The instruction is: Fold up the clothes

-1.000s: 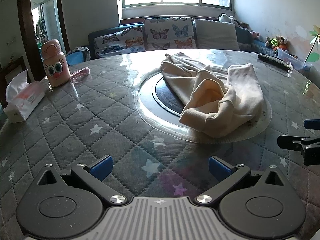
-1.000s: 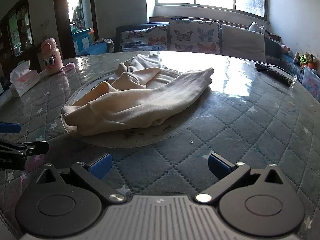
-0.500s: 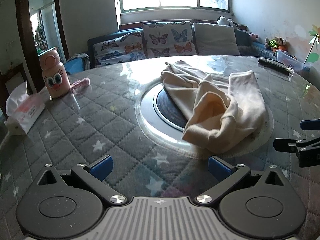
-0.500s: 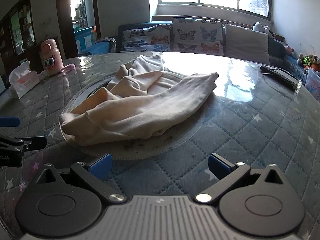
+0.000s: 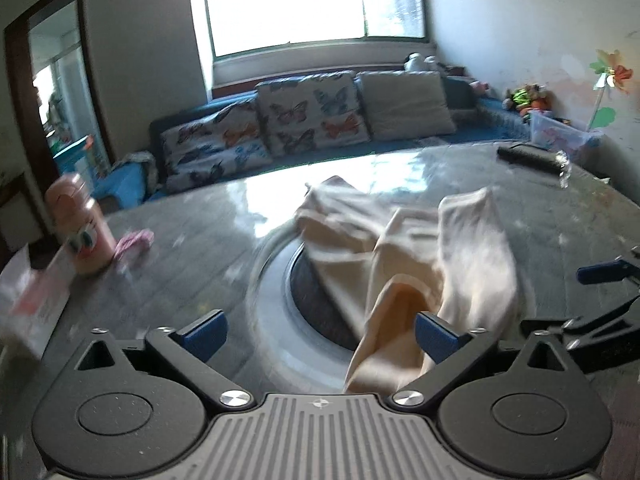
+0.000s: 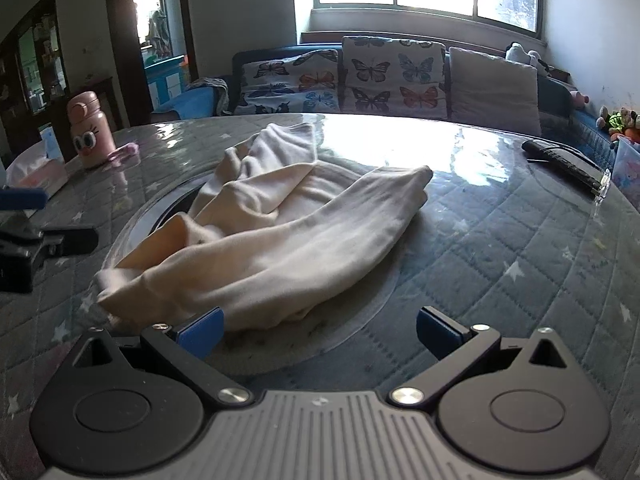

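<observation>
A crumpled cream garment (image 5: 404,256) lies in a heap on the round glass turntable (image 5: 272,304) in the middle of the table; it also shows in the right wrist view (image 6: 288,236). My left gripper (image 5: 320,330) is open and empty, right at the garment's near end, with its right finger against the cloth. My right gripper (image 6: 320,326) is open and empty at the garment's near edge, its left finger next to the cloth. Each gripper shows at the edge of the other's view: the right one (image 5: 600,300), the left one (image 6: 36,224).
A pink cartoon bottle (image 6: 89,130), a tissue box (image 6: 36,172) and a small pink item (image 6: 124,152) stand at the table's left. A black remote (image 6: 564,160) lies at the far right. A sofa with butterfly cushions (image 6: 360,80) is behind the quilted table (image 6: 520,264).
Both grippers have moved forward toward the garment, which is now much closer. The left wrist view is blurred by motion. The garment has not changed shape.
</observation>
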`<state>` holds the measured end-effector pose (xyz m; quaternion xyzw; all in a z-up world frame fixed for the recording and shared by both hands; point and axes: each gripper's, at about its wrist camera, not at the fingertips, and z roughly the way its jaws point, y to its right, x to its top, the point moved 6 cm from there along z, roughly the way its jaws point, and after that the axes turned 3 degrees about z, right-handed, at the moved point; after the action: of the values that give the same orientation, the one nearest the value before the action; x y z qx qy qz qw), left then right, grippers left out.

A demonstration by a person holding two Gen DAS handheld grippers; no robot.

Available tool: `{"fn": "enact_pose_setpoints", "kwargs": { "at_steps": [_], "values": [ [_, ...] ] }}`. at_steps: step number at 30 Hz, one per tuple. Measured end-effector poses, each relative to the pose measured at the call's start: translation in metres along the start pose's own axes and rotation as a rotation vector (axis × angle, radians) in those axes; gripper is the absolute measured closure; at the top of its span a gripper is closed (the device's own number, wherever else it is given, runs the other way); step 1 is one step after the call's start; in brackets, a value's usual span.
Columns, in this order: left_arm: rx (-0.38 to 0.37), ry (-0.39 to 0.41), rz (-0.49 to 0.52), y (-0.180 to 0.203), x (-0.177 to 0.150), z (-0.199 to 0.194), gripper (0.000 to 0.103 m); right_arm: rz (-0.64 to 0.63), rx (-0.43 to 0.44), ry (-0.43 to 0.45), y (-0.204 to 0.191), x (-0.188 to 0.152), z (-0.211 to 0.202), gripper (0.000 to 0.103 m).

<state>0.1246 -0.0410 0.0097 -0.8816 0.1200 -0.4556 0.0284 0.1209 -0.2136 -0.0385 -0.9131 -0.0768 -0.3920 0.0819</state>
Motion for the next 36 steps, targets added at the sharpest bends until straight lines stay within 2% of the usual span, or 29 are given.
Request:
{"fn": "enact_pose_setpoints", "kwargs": {
  "at_steps": [2, 6, 9, 11, 16, 21, 23, 26, 29, 36],
  "values": [
    [-0.019, 0.007, 0.026, 0.007, 0.012, 0.008, 0.015, 0.006, -0.006, 0.0, 0.004, 0.006, 0.004, 0.0],
    [-0.063, 0.01, 0.065, 0.02, 0.032, 0.033, 0.018, 0.04, -0.019, -0.006, 0.02, 0.022, 0.016, 0.0],
    [-0.083, -0.016, 0.085, 0.025, 0.04, 0.057, 0.02, 0.061, -0.031, -0.009, 0.031, 0.034, 0.027, 0.001],
    [-0.085, -0.035, 0.093, 0.027, 0.045, 0.072, 0.025, 0.072, -0.043, -0.012, 0.038, 0.041, 0.034, 0.003],
    [-0.115, -0.089, 0.092, 0.032, 0.049, 0.107, 0.027, 0.099, -0.045, -0.022, 0.052, 0.059, 0.053, 0.008],
    [-0.181, -0.131, 0.063, 0.031, 0.048, 0.129, 0.051, 0.09, -0.025, -0.027, 0.051, 0.077, 0.07, 0.016],
    [-0.211, -0.137, 0.058, 0.032, 0.046, 0.133, 0.076, 0.086, -0.008, -0.033, 0.047, 0.082, 0.077, 0.022],
    [-0.249, -0.131, 0.051, 0.031, 0.044, 0.134, 0.092, 0.08, 0.024, -0.048, 0.038, 0.086, 0.089, 0.031],
    [-0.242, -0.108, 0.045, 0.025, 0.043, 0.127, 0.094, 0.079, 0.044, -0.063, 0.031, 0.088, 0.1, 0.039],
    [-0.15, -0.036, -0.026, -0.016, 0.045, 0.094, 0.094, 0.072, 0.05, -0.103, 0.015, 0.09, 0.125, 0.053]
  ]
}}
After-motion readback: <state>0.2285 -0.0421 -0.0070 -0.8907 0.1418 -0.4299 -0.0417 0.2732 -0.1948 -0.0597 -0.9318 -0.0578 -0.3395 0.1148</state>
